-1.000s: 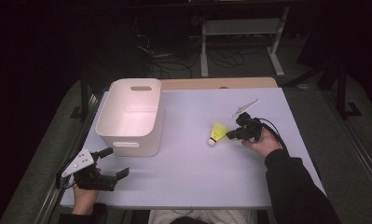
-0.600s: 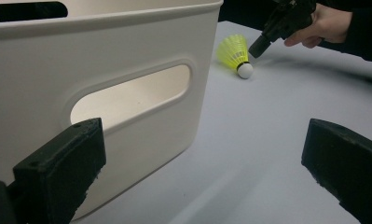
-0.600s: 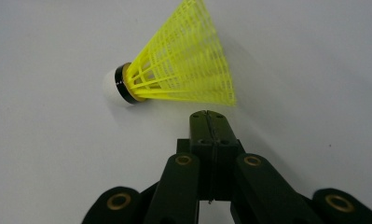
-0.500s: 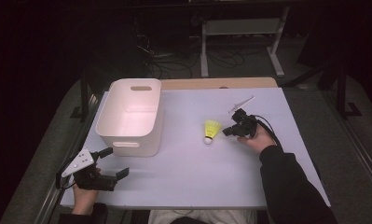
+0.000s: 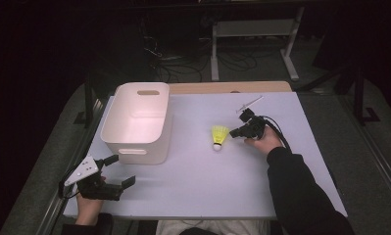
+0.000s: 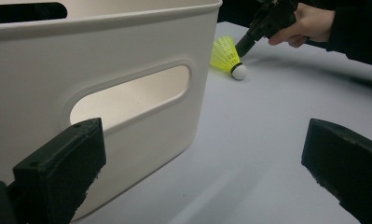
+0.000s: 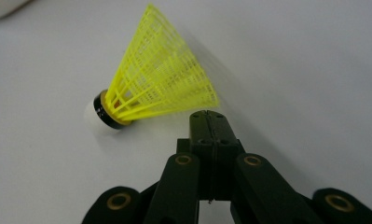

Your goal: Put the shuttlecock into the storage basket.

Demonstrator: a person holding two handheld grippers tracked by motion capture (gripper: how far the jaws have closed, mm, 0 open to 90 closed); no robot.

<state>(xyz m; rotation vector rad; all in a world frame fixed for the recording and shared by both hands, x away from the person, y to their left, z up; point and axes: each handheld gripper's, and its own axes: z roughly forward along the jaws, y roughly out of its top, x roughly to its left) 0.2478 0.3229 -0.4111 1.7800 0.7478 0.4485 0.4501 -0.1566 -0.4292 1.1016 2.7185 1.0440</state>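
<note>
Items on and beyond the table

A white bin (image 5: 136, 122) with handle slots stands on the left of the pale table (image 5: 193, 181). A small white stick (image 5: 250, 104) lies near the far edge. A metal stand (image 5: 254, 44) and cables (image 5: 173, 63) occupy the dark floor behind.

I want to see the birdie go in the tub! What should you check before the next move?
1. Shuttlecock lying free on the table: ok.
2. Right gripper fingers shut, so they cannot grab it yet: not ok.
3. Right gripper beside the yellow skirt, not around it: not ok.
4. White bin has nothing inside: ok.
5. Left gripper open, away from the path: ok.
6. Whether the fingers touch the skirt: cannot tell.
</note>
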